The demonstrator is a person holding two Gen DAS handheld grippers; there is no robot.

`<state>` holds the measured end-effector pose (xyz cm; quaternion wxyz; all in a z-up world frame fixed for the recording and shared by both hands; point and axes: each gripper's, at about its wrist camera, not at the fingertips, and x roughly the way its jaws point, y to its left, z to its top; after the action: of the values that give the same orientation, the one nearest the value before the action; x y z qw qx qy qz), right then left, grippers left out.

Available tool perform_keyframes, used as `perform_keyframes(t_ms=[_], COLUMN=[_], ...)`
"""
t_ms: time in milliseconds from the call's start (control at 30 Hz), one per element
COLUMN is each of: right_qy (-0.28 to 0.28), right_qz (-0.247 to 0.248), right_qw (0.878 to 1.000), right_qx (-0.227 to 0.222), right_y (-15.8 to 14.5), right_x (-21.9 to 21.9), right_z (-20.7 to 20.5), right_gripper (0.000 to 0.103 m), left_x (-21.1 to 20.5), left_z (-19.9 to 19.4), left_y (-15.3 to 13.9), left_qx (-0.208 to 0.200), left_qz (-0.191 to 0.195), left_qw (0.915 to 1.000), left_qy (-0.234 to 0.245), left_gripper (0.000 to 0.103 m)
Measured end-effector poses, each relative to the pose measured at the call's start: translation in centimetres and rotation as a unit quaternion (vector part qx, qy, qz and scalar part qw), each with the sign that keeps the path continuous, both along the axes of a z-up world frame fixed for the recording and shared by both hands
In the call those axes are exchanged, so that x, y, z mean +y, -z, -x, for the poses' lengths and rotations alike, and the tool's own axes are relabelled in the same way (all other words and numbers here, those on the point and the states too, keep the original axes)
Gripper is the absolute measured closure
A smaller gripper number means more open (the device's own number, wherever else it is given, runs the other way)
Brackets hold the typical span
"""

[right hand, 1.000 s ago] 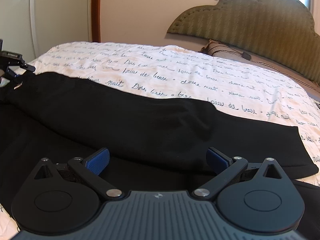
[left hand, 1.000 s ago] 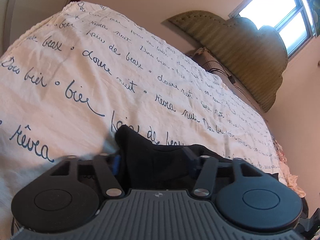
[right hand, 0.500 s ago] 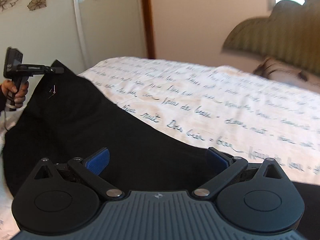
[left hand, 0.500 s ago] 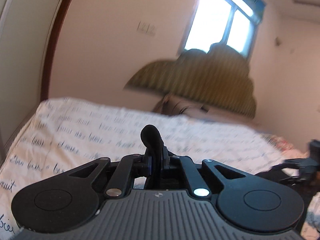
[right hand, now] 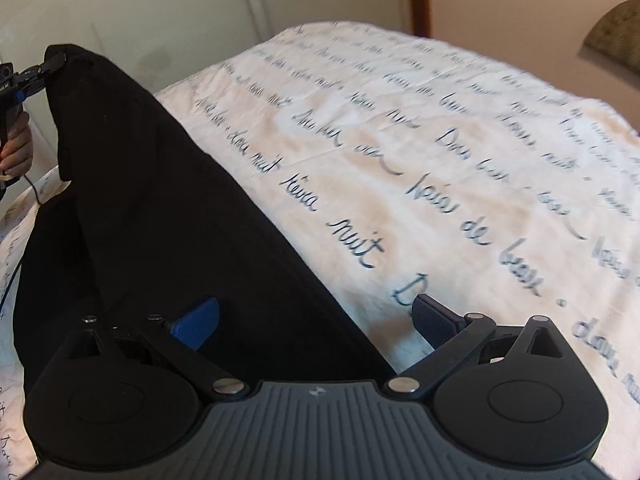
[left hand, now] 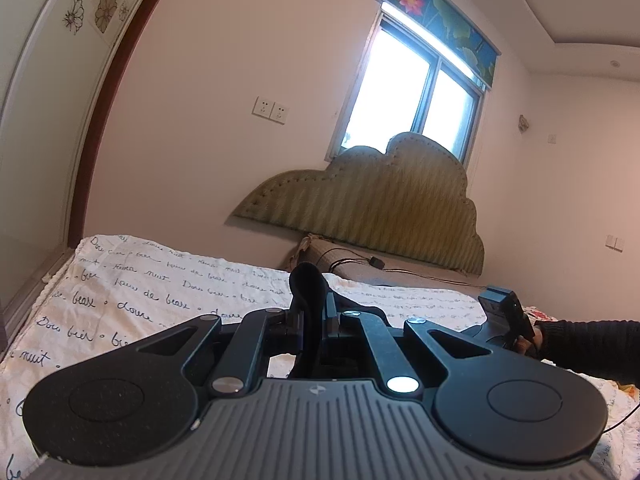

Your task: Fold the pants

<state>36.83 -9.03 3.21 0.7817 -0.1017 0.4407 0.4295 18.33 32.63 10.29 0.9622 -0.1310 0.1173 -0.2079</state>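
The black pants (right hand: 168, 216) drape across the bed from the upper left down under my right gripper. My left gripper (left hand: 314, 320) is shut on a fold of the black pants (left hand: 306, 284), held raised above the bed; it also shows in the right wrist view (right hand: 44, 70) pinching a lifted corner. My right gripper (right hand: 316, 316) is open, blue pads apart, low over the edge of the pants and holding nothing. It shows far right in the left wrist view (left hand: 508, 320) in a hand.
The bed carries a white sheet (right hand: 460, 160) printed with blue script. A padded green headboard (left hand: 380, 216) and a pillow with a black cable (left hand: 360, 262) lie at the far end. A wardrobe (right hand: 132, 12) stands to the left.
My left gripper lifted the pinched pants corner up off the bed and tilted upward. My right gripper turned left and downward over the pants, staying open.
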Motion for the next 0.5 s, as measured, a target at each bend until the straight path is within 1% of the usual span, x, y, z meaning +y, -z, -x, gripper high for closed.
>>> perform_keyframes(t_ms=[33, 67, 100, 133, 167, 200, 233, 300, 400, 500], right_qy=[-0.006, -0.012, -0.016, -0.015, -0.014, -0.014, -0.013, -0.009, -0.006, -0.008], right_qz=[0.003, 0.000, -0.006, -0.010, -0.011, -0.011, -0.011, -0.015, -0.033, -0.055], right_qw=[1.000, 1.000, 1.000, 1.000, 1.000, 1.000, 1.000, 1.000, 0.999, 0.998], right_qx=[0.005, 0.012, 0.019, 0.023, 0.023, 0.021, 0.019, 0.008, -0.014, -0.039], right_y=[0.1, 0.1, 0.0, -0.1, -0.3, -0.6, -0.9, -1.9, -4.3, -7.1], right_x=[0.3, 0.6, 0.7, 0.7, 0.7, 0.7, 0.7, 0.4, -0.4, -1.1], right_z=[-0.2, -0.2, -0.3, -0.3, -0.2, -0.1, 0.1, 0.9, 3.0, 6.5], right_gripper=[0.025, 0.037, 0.064, 0.076, 0.079, 0.087, 0.093, 0.094, 0.095, 0.095], left_x=[0.1, 0.2, 0.2, 0.1, 0.0, 0.1, 0.2, 0.5, 0.9, 1.6], left_z=[-0.1, -0.3, -0.4, -0.4, -0.5, -0.5, -0.5, 0.2, 1.5, 3.2], left_y=[0.0, 0.0, 0.1, 0.1, 0.2, 0.3, 0.4, 0.1, -0.5, -1.2], left_qx=[0.002, 0.003, 0.005, 0.006, 0.006, 0.006, 0.005, 0.001, -0.003, -0.002], left_qz=[0.002, 0.002, 0.001, 0.000, 0.000, 0.002, 0.006, 0.017, 0.033, 0.051], left_qw=[1.0000, 1.0000, 1.0000, 1.0000, 1.0000, 1.0000, 1.0000, 0.9998, 0.9994, 0.9987], left_qy=[-0.001, 0.000, 0.000, 0.000, 0.000, -0.002, -0.004, -0.009, -0.010, -0.003], left_gripper=[0.096, 0.095, 0.095, 0.096, 0.096, 0.096, 0.096, 0.096, 0.095, 0.095])
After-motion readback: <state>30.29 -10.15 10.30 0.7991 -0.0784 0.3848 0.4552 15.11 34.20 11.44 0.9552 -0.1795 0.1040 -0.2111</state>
